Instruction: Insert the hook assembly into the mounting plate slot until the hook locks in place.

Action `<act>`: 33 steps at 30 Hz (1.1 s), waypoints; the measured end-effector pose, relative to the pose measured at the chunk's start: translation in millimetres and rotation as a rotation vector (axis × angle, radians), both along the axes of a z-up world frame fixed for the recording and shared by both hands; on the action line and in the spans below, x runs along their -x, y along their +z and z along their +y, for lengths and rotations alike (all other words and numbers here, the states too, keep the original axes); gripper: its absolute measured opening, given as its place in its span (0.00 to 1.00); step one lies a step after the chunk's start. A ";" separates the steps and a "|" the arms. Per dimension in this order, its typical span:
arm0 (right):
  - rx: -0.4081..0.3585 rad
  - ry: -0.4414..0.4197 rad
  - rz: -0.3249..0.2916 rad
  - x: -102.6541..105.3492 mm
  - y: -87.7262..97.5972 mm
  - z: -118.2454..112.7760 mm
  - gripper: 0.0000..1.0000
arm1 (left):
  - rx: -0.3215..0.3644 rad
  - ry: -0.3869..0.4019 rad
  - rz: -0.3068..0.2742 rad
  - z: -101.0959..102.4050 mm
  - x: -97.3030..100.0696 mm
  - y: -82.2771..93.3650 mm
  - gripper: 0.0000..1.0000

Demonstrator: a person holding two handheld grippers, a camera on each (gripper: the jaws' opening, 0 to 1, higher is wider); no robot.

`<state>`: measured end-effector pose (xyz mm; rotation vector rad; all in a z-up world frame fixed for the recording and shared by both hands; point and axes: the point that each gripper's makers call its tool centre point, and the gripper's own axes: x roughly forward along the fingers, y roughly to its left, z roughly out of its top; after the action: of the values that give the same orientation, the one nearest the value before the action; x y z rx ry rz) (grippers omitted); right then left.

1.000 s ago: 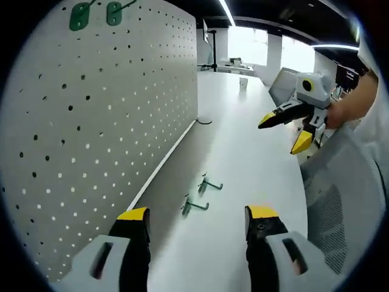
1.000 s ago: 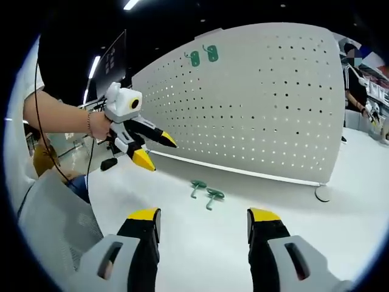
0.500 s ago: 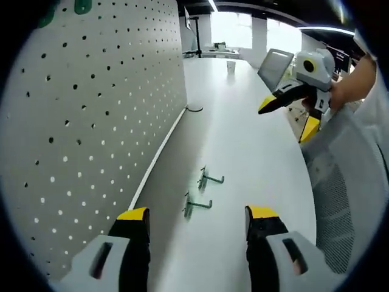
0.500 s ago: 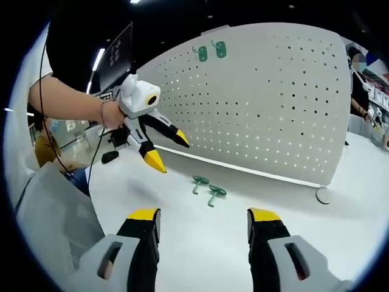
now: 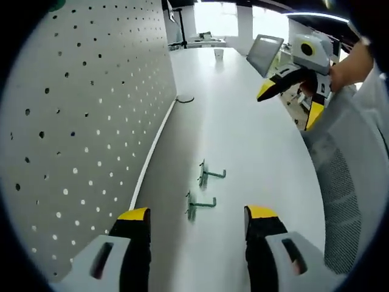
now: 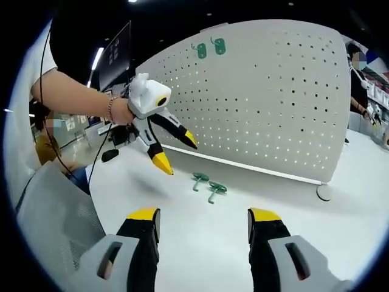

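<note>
White table [image 5: 243, 140] beside pegboard [image 5: 79, 121]; two green hooks [image 5: 203, 190] lying loose. Left gripper [image 6: 173, 152] wide, empty. Right gripper [image 5: 292, 100] wide, empty, lower jaw partly cut off behind chair mesh [image 5: 346, 201].

My left gripper [image 6: 173, 152] hovers, jaws parted, above two green hooks [image 6: 207, 184] on the white table [image 6: 206, 243]. The pegboard [image 6: 267, 103] stands behind, far side.
</note>
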<state>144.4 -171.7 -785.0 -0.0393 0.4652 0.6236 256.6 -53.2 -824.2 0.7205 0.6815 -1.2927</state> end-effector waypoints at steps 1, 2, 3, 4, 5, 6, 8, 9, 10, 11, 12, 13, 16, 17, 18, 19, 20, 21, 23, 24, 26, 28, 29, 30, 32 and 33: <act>0.000 0.000 0.000 0.1 0.1 0.0 0.56 | -0.007 -0.002 0.002 -0.3 -1.8 -1.8 0.64; 0.000 -0.001 0.001 -0.1 -0.4 -0.5 0.56 | -0.006 -0.003 0.003 -1.0 -2.9 -1.9 0.64; -0.001 -0.002 0.001 -0.3 -0.7 -0.8 0.56 | -0.005 -0.005 0.005 -2.0 -3.4 -1.3 0.64; -0.001 -0.003 0.003 -0.2 -1.1 -1.1 0.56 | -0.006 -0.007 0.007 -2.9 -3.9 -1.6 0.64; 0.000 -0.004 0.006 0.0 -1.6 -1.2 0.56 | -0.010 -0.012 0.010 -3.4 -4.0 -2.9 0.64; 0.001 -0.003 0.007 0.2 -1.7 -1.0 0.56 | -0.015 -0.021 0.010 -4.0 -4.5 -4.7 0.64; 0.005 0.001 0.006 0.6 -1.7 -0.4 0.56 | -0.022 -0.038 0.020 -5.1 -2.5 -7.9 0.64; 0.004 -0.001 0.008 0.5 -2.1 -0.7 0.56 | -0.036 -0.048 0.017 -4.7 -2.3 -9.9 0.64; 0.003 -0.003 0.009 0.4 -2.4 -0.9 0.56 | -0.038 -0.057 0.012 -5.1 -2.3 -10.1 0.63; 0.003 -0.003 0.010 0.4 -2.5 -1.0 0.56 | -0.039 -0.059 0.014 -5.4 -2.2 -10.6 0.63; 0.003 -0.004 0.011 0.4 -2.7 -1.2 0.56 | -0.040 -0.058 0.018 -5.9 -2.5 -11.4 0.63; 0.002 -0.005 0.013 0.6 -2.9 -1.3 0.56 | -0.041 -0.060 0.020 -6.9 -2.8 -11.7 0.63; 0.004 -0.002 0.014 0.8 -3.3 -0.6 0.56 | -0.057 -0.070 0.022 -8.3 -4.9 -16.2 0.63; 0.004 -0.002 0.015 0.8 -3.1 -0.5 0.56 | -0.064 -0.076 0.022 -9.1 -5.8 -18.2 0.63; 0.002 -0.003 0.015 0.7 -3.3 -0.7 0.56 | -0.067 -0.081 0.023 -9.9 -6.2 -19.2 0.62; 0.005 -0.005 0.015 0.7 -3.8 -1.6 0.56 | -0.069 -0.082 0.025 -10.6 -6.7 -19.9 0.62; 0.007 -0.008 0.017 0.8 -4.7 -2.6 0.56 | -0.070 -0.080 0.033 -12.2 -7.2 -21.2 0.63; 0.006 -0.011 0.019 1.0 -5.3 -3.4 0.56 | -0.070 -0.080 0.039 -13.3 -7.4 -22.6 0.63; 0.006 -0.012 0.023 1.3 -5.9 -3.6 0.56 | -0.100 -0.101 0.032 -14.1 -8.0 -28.6 0.63; 0.007 -0.011 0.024 1.4 -6.1 -3.4 0.56 | -0.104 -0.107 0.032 -15.2 -7.8 -29.6 0.63; 0.009 -0.008 0.025 1.6 -6.5 -2.7 0.56 | -0.107 -0.109 0.038 -17.7 -8.3 -31.3 0.63; 0.012 -0.007 0.025 1.6 -6.6 -2.6 0.56 | -0.120 -0.118 0.034 -18.2 -9.1 -33.6 0.63; 0.011 -0.007 0.026 1.6 -6.6 -2.5 0.56 | -0.123 -0.121 0.034 -18.2 -9.4 -34.4 0.63; 0.013 -0.007 0.030 2.0 -7.5 -2.7 0.57 | -0.129 -0.124 0.037 -18.0 -10.1 -36.4 0.62; 0.011 -0.010 0.033 1.9 -8.0 -3.1 0.57 | -0.137 -0.127 0.041 -17.8 -11.3 -38.5 0.62; 0.009 -0.013 0.035 1.8 -8.0 -3.6 0.57 | -0.142 -0.127 0.043 -17.4 -12.1 -40.3 0.62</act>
<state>142.5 -175.2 -793.0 -0.0340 0.5020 0.6105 268.8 -70.5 -864.4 0.8651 0.7785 -1.3884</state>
